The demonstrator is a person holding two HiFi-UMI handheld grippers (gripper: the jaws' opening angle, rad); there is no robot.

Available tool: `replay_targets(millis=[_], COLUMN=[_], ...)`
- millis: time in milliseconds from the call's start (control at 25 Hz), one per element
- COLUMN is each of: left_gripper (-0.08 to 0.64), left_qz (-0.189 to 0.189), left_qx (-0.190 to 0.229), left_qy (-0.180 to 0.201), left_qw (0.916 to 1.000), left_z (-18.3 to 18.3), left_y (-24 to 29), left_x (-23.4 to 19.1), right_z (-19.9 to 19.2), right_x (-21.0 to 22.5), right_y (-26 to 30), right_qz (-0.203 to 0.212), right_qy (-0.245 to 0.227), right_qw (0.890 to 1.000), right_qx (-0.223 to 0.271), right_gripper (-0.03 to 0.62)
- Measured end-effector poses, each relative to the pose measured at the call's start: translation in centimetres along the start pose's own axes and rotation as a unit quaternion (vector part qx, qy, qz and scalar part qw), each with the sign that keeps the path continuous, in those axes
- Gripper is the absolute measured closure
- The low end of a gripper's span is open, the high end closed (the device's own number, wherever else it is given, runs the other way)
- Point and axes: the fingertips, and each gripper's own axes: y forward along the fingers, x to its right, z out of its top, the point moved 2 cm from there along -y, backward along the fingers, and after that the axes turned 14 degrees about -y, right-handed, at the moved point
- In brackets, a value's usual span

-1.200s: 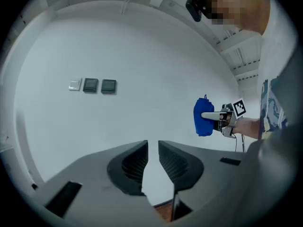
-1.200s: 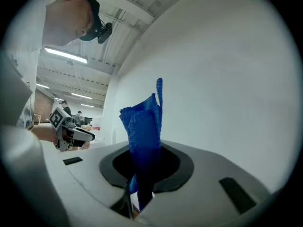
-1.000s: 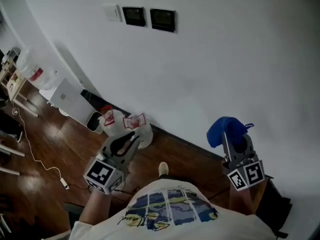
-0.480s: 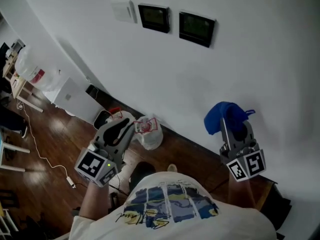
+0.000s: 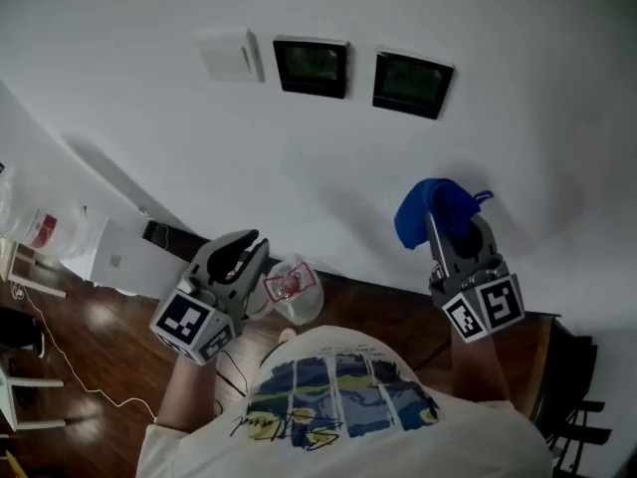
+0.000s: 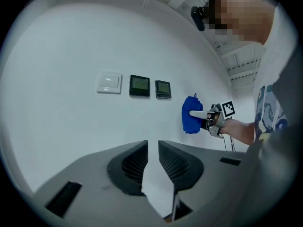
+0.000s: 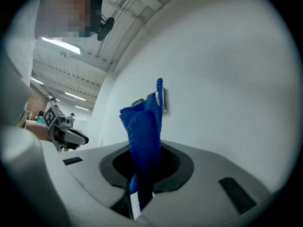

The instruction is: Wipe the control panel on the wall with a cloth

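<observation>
The right gripper (image 5: 447, 225) grips the cloth (image 5: 420, 210) bunched upright below the panels (image 5: 412, 83), seemingly poised to wipe, while the left gripper (image 5: 249, 246), narrowly parted and empty, hangs lower.

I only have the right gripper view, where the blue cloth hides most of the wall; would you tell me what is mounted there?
Observer: Two dark control panels side by side, a white switch plate left of them.
Operator: Is the cloth touching them?
Observer: No, the blue cloth in the right gripper sits lower than both, clear of them.
Operator: And the left gripper?
Observer: Its jaws are slightly apart with nothing between them.
</observation>
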Motion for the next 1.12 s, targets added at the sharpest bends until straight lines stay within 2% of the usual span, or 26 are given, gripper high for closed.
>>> replay_targets(millis=[440, 840, 1120], left_gripper=[0.512, 0.512, 0.512], left_qz=[-0.092, -0.161, -0.169], left_qx=[-0.028, -0.053, -0.047], left_qy=[0.007, 0.0, -0.004], left_qw=[0.9953, 0.9855, 0.9845], left_z=[-0.7, -3.4, -3.6], left_y=[-1.9, -4.1, -5.7], left_x=[-8.1, -9.3, -9.6], right_z=[7.6, 11.4, 12.3], right_x=[-7.8, -9.5, -8.8], right_y=[13.0, 20.4, 22.1], right_qz=[-0.043, -0.091, -0.111], right_qy=[-0.086, -0.134, -0.159], right_qw=[0.995, 0.987, 0.981], right_qx=[0.02, 0.007, -0.01], right_gripper=[0.509, 0.509, 0.509])
